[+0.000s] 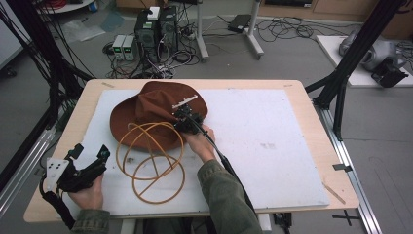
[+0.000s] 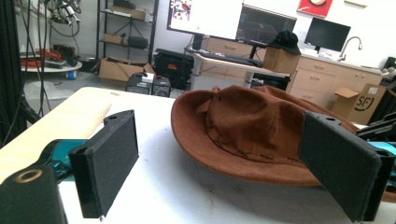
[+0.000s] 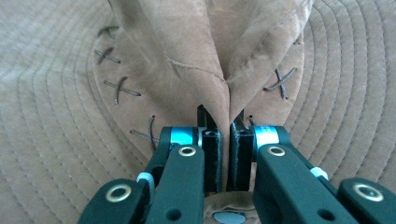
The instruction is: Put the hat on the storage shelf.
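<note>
Your right gripper (image 1: 186,115) is clamped on the brown hat (image 1: 146,109). In the right gripper view its two black jaws stand nearly together with a raised fold of the hat's crown (image 3: 219,70) pinched between them, just above the row of dark cross stitches (image 3: 121,88) where the crown meets the brim. Your right hand (image 1: 200,141) reaches in from the near edge of the table (image 1: 311,122), the green sleeve (image 1: 229,200) behind it and the cable trailing back along your forearm.

The hat lies on the white mat (image 1: 272,146) in the far left part of the table, brim flat on the mat. A yellow wire frame of hoops (image 1: 153,163) sits just in front of it; its far loop overlaps the hat's near brim.

Your left gripper (image 1: 90,158) is released. It rests near the table's near left corner, well apart from the hat, its jaws spread wide with nothing between them. In the left gripper view the hat (image 2: 247,130) shows beyond those parted jaws.
</note>
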Demonstrator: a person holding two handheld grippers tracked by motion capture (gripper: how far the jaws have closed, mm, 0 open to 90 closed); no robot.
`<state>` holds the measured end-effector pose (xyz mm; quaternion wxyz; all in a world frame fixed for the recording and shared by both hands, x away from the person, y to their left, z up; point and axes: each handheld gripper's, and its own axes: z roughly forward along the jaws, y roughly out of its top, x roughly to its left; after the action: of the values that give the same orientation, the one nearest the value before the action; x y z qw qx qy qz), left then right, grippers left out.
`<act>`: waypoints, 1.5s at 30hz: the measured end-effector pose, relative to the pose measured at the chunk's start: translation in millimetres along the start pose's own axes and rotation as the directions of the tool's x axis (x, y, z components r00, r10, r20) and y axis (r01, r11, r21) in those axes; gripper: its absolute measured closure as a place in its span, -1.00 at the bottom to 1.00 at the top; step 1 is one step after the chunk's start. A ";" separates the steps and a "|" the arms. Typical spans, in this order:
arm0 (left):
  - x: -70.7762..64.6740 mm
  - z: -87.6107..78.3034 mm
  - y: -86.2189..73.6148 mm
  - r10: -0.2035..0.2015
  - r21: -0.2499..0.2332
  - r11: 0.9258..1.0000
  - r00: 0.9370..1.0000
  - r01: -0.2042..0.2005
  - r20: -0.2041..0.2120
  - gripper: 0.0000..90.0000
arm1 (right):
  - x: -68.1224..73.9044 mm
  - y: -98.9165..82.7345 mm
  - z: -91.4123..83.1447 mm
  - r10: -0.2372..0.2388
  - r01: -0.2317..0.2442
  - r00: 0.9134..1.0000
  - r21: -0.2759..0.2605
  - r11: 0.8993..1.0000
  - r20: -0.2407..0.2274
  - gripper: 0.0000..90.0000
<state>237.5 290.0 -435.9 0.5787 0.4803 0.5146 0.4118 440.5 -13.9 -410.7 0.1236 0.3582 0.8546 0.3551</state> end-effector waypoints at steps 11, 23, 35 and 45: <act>0.0 -0.4 0.0 -0.001 0.000 1.000 1.000 0.001 0.000 -0.72 | -4.3 -1.2 -30.2 0.012 -0.006 0.999 -0.152 0.988 0.039 0.94; 0.0 -0.2 -0.4 -0.002 0.002 1.000 1.000 0.002 0.003 -0.72 | -20.1 3.0 -88.8 0.075 -0.067 0.997 -0.364 0.929 0.008 0.94; -0.2 -0.2 -0.9 0.001 0.004 1.000 1.000 -0.001 0.002 -0.72 | -56.2 -5.9 -155.3 0.145 -0.100 0.988 -0.489 0.866 0.055 0.93; -1.7 0.2 -1.8 0.005 0.012 1.000 1.000 -0.005 0.002 -0.72 | -72.0 -9.8 -201.4 0.147 -0.089 0.987 -0.561 0.823 0.058 0.93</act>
<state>237.4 288.0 -437.2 0.5753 0.4852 0.5153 0.4098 392.9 -173.6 -276.2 0.2422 0.3760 0.6833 0.5771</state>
